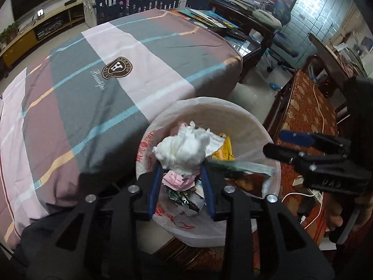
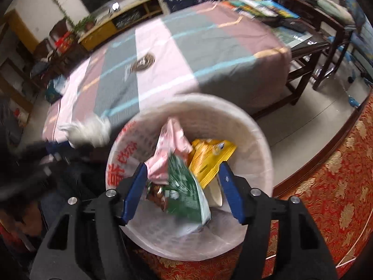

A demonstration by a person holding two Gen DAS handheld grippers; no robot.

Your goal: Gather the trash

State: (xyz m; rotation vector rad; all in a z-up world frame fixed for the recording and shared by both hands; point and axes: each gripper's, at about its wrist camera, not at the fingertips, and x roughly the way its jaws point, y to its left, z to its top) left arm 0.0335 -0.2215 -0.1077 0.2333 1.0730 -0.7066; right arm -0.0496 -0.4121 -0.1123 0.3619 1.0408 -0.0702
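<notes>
In front of me stands a table under a striped cloth of pink, grey and mauve, with a dark crest badge stitched near its middle. Books lie along its far edge. On my side, the white trash bin sits, I think, on the pale tiled floor, between the table and a red-and-gold patterned cushion.

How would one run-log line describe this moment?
left hand-held gripper: tissue between fingers, over bin | right hand-held gripper: open over bin
</notes>
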